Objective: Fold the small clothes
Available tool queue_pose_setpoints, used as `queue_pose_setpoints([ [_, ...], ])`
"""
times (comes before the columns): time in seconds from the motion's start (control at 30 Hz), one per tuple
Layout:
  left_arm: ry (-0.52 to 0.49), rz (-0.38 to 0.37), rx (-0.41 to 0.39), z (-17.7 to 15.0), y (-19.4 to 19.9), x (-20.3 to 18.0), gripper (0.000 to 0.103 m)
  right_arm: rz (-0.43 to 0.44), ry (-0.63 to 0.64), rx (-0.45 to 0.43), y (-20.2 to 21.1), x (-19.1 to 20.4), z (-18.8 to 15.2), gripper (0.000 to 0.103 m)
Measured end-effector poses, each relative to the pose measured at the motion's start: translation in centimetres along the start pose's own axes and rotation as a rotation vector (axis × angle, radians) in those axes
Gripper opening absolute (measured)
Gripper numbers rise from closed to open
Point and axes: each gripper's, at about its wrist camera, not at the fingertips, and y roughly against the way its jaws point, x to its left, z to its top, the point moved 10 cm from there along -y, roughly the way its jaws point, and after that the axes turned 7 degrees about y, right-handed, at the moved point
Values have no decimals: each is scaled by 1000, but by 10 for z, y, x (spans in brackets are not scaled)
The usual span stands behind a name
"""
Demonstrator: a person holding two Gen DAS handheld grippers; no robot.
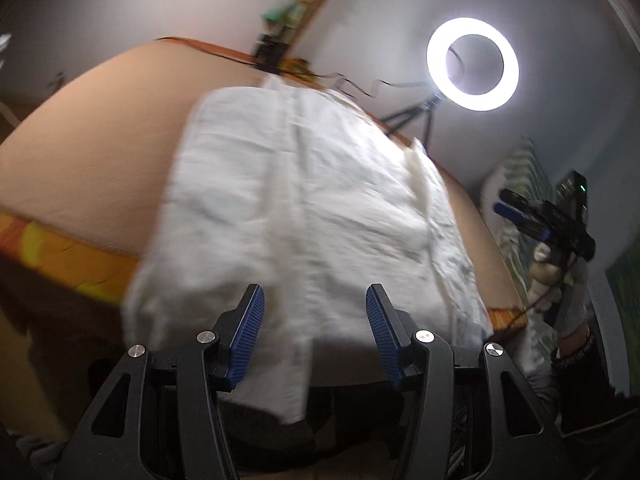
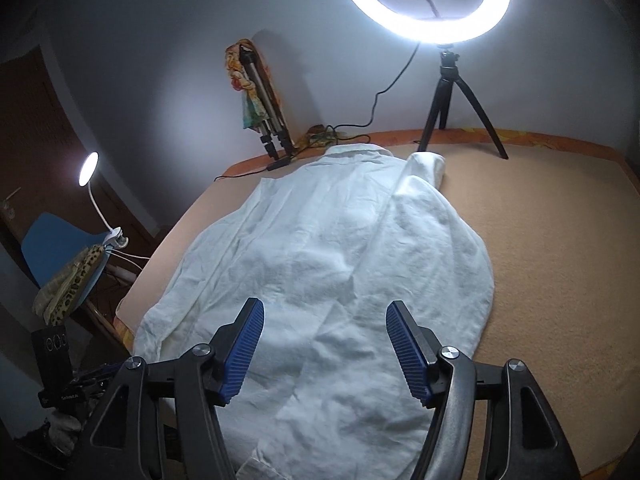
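Note:
A white shirt (image 2: 320, 248) lies spread on the tan table (image 2: 560, 260), collar at the far end, one sleeve folded in along its right side. Its hem hangs over the near edge. It also shows, blurred, in the left wrist view (image 1: 304, 208). My right gripper (image 2: 324, 344) is open above the hem end and holds nothing. My left gripper (image 1: 314, 332) is open over the shirt's near edge and holds nothing. The right gripper (image 1: 520, 216) shows in the left wrist view, off the table's right side. The left gripper (image 2: 88, 376) shows at the lower left of the right wrist view.
A lit ring light on a tripod (image 2: 460, 92) stands at the table's far right, its cable running left. A folded tripod with cloth (image 2: 260, 96) leans on the wall. A blue chair (image 2: 60, 248) with a clip lamp (image 2: 90, 168) stands left of the table.

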Motion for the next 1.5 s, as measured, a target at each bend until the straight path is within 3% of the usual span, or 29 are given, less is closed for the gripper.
queue_pose_setpoints([
  [0.03,38,14,-12,1,5,13,62,12,8,2,-2,7,3,67],
  [0.17,179,42,-42,6,14,58,62,57,25,32,-16,35,16,67],
  [0.37,245,70,-9,0,6,96,62,111,97,97,-52,88,41,67],
  [0.57,266,20,14,-4,4,102,62,184,140,186,-105,144,56,67],
  [0.8,280,-53,29,-4,1,94,62,199,127,299,-180,192,74,67],
  [1.0,297,-100,28,-1,0,91,59,150,117,375,-243,217,87,67],
  [1.17,295,-91,30,-3,1,93,50,61,130,433,-295,227,85,67],
  [1.43,292,-89,31,-9,10,99,19,-115,210,487,-348,233,76,67],
  [1.5,273,-98,30,-8,11,95,15,-135,224,498,-353,233,74,67],
])
